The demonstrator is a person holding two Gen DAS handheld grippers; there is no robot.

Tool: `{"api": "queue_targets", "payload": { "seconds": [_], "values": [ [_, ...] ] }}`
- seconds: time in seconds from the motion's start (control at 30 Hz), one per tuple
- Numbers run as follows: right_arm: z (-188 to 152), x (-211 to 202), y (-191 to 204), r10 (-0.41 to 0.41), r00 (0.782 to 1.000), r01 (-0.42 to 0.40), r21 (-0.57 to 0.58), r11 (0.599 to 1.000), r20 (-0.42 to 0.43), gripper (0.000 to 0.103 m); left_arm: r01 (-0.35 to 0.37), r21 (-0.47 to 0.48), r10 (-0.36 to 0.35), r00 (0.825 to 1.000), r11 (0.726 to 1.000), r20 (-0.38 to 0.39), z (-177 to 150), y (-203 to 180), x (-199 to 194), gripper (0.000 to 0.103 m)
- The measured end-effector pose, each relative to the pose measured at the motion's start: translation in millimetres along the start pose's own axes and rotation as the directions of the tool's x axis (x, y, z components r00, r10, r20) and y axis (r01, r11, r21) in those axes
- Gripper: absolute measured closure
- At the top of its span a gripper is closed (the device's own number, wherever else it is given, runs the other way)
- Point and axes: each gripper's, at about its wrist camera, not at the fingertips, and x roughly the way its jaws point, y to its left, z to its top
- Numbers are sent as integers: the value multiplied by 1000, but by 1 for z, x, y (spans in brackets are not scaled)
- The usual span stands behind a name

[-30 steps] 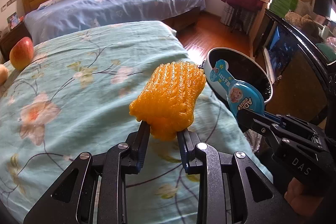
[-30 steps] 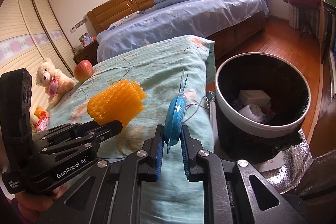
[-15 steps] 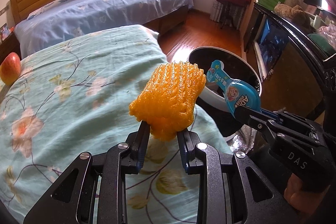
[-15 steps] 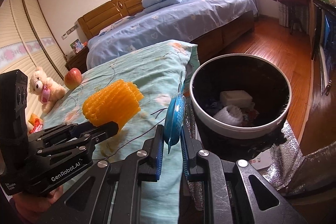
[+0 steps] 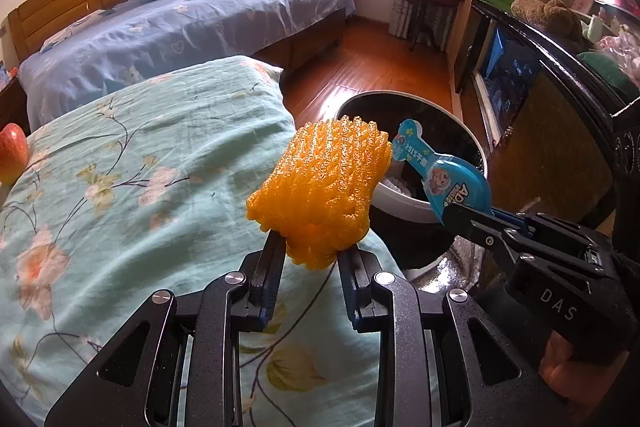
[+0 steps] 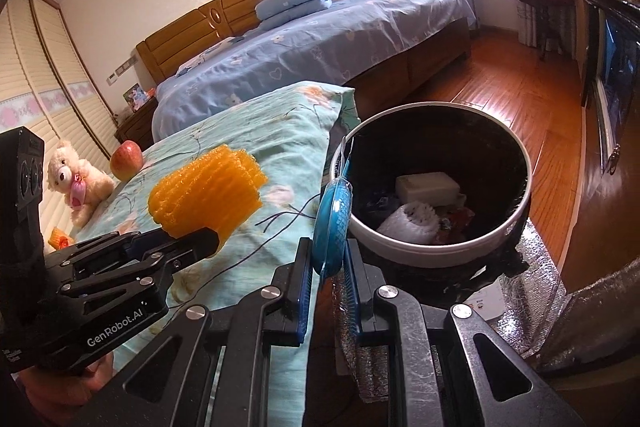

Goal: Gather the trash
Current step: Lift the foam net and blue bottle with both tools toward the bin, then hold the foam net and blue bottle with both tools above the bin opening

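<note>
Two claws each carry a piece of trash. The left claw (image 5: 310, 251) is clamped on the lower end of an orange foam fruit net (image 5: 322, 187), which stands up above its fingers over the edge of the floral bed cover (image 5: 132, 187). The right claw (image 6: 328, 259) pinches a flat blue snack wrapper (image 6: 332, 223) edge-on between its pads, jaws narrow around it.

Compared with a second ago, both claws have travelled sideways off the bed toward the white-rimmed trash bin (image 6: 524, 203). In the right wrist view the bin was then off to the right and now sits nearly straight ahead, larger, with the wrapper's tip crossing its near rim. In the left wrist view the bin has slid from the right edge to just behind the foam net, and the red apple (image 5: 12, 155) has drifted toward the left border. Neither grip has changed. Inside the bin lie a white block and a crumpled white foam piece.
</note>
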Motion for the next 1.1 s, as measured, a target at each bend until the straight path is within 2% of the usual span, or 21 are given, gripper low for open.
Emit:
{"api": "queue_targets", "payload": {
  "seconds": [1.1],
  "values": [
    [18,5,-47,-41,999,40,79,996,17,88,13,64,-12,1000,998,-20,23,-29,25,78]
  ]
}}
